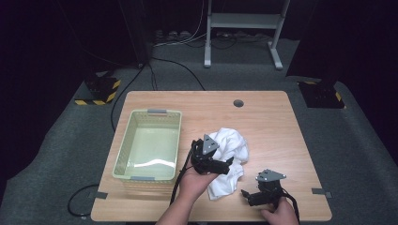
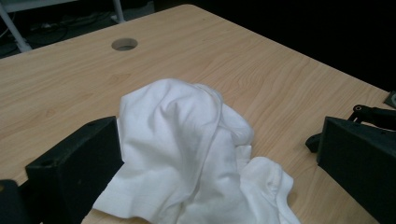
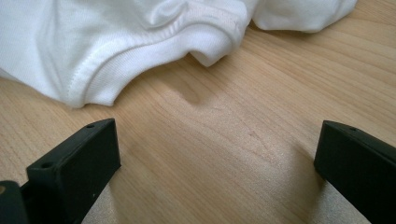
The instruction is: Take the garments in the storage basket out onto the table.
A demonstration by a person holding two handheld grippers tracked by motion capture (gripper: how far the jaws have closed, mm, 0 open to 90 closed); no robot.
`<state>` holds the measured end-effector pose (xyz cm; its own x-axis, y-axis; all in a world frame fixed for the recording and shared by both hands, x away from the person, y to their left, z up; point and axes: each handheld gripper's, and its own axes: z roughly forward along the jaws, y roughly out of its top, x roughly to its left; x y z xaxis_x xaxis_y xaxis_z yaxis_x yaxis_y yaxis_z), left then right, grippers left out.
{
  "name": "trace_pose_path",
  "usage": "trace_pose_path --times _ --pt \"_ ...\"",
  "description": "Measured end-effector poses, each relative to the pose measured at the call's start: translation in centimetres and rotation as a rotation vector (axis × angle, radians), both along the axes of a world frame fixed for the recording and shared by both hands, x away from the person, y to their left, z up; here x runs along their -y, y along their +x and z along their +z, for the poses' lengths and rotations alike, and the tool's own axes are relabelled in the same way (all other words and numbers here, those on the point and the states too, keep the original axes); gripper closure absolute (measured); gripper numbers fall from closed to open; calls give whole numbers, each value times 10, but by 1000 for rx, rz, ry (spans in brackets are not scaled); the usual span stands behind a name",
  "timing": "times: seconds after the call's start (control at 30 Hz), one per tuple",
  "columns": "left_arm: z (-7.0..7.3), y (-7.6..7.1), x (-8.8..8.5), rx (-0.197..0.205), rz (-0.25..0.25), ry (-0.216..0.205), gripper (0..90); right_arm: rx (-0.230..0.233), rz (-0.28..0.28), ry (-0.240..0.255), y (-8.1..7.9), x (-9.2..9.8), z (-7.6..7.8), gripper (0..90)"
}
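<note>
A crumpled white cloth lies in the middle of the wooden table. My left gripper is at the cloth's left side, held low and open. In the left gripper view its wide-apart jaws straddle the heap of cloth, and the left jaw touches the fabric. My right gripper rests near the table's front edge, just below the cloth, and is open. In the right gripper view bare wood lies between its jaws, and the cloth's hemmed edge is a little ahead.
A pale green plastic basket stands on the table's left part, beside the left hand, with nothing in it. A round cable hole sits near the far edge. Tape strips mark the front corners. Dark floor and a metal stand lie beyond.
</note>
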<state>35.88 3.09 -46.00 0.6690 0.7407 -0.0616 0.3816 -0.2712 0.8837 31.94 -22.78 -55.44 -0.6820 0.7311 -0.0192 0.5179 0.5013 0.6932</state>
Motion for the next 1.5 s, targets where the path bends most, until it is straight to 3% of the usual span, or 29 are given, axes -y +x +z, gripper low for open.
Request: trace_pose_path --times 0.3,1.4,1.5 --pt "3 -13 -8 23 -15 -20 5 -1 0 -1 0 0 0 0" --pt "2 -57 -59 47 18 -15 7 0 0 0 0 0 0 0" --pt "1 -61 -62 52 22 1 7 0 0 0 0 0 0 0"
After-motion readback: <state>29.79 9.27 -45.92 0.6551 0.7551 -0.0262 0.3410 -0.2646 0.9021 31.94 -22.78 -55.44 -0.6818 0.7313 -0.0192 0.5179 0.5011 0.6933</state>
